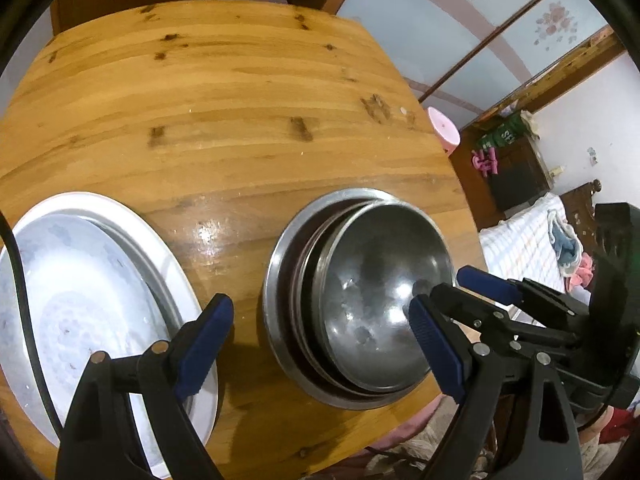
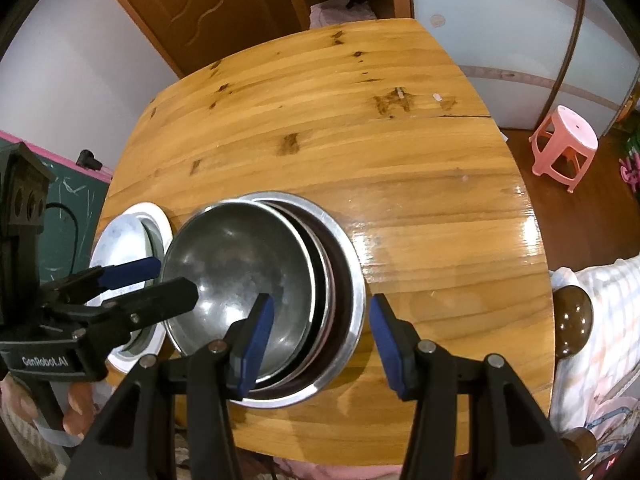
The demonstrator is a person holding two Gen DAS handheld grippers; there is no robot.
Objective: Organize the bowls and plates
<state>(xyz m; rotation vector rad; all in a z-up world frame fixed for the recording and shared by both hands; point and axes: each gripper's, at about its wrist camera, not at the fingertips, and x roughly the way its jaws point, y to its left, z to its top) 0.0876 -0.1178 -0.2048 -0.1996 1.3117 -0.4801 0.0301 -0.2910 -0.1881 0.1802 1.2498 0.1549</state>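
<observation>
A stack of steel bowls sits on the wooden table near its front edge; the top bowl lies tilted inside the larger ones. Stacked white plates lie to its left, also in the right wrist view. My left gripper is open, one finger over the plates' right rim, the other over the bowls' right side. My right gripper is open, its fingers either side of the stack's near right rim. It shows in the left wrist view at the bowls' right edge.
A pink plastic stool stands on the floor right of the table. A bed with a checked cover is at the right. A wooden door and shelf are behind the table. A green chalkboard is at the left.
</observation>
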